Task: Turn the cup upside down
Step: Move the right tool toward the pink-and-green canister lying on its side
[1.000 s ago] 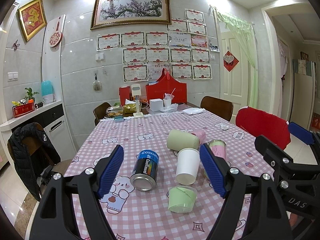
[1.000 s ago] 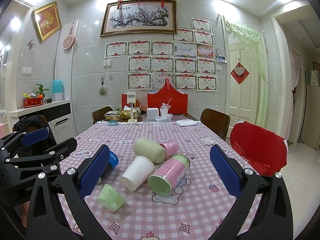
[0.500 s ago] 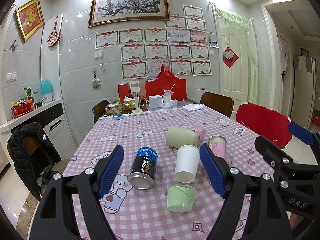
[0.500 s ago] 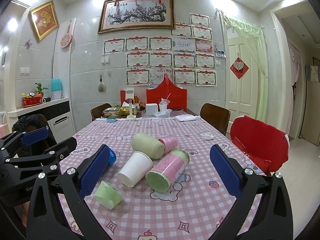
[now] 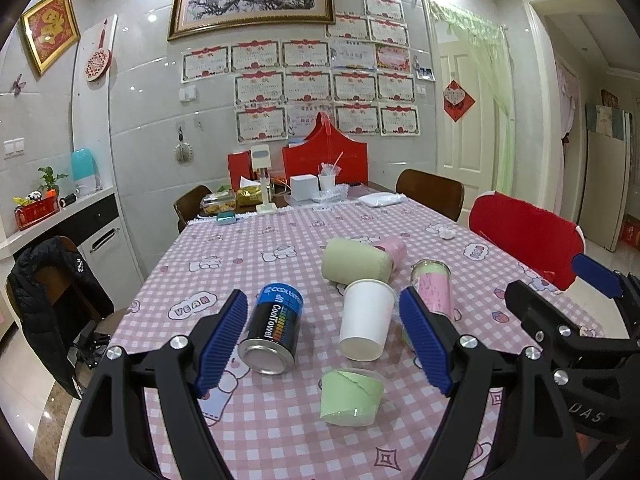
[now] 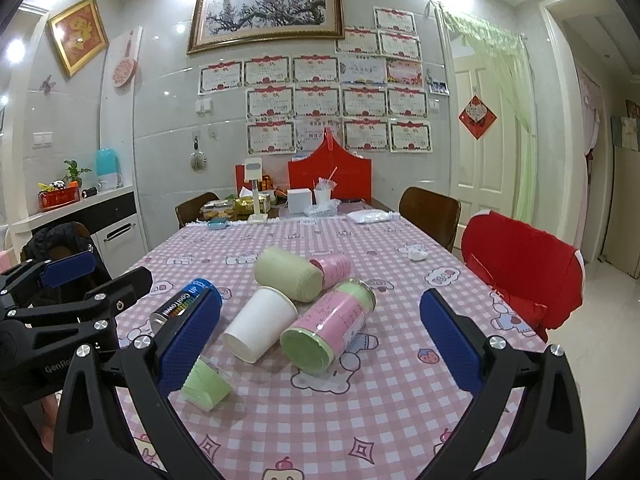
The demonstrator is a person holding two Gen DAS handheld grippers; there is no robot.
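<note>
Several cups lie on their sides on the pink checked tablecloth (image 5: 248, 256). A white paper cup (image 5: 366, 319) lies with its mouth toward me; it also shows in the right wrist view (image 6: 260, 324). A small light green cup (image 5: 350, 396) lies nearest, also in the right wrist view (image 6: 206, 384). A pale green cup (image 5: 356, 266), a pink cup (image 5: 392, 250) and a pink-and-green can (image 6: 328, 330) lie behind. My left gripper (image 5: 322, 342) is open and empty, above the table before the cups. My right gripper (image 6: 316, 338) is open and empty.
A blue and black CoolTowel can (image 5: 274, 330) lies left of the white cup. A red chair (image 6: 520, 268) stands at the table's right side. A black jacket (image 5: 56, 292) hangs on a chair at the left. Boxes and a red holder (image 5: 326, 162) crowd the far end.
Both grippers have tilted slightly, so the cups sit a little lower and closer in the views. Nothing on the table has moved. Both grippers stay open.
</note>
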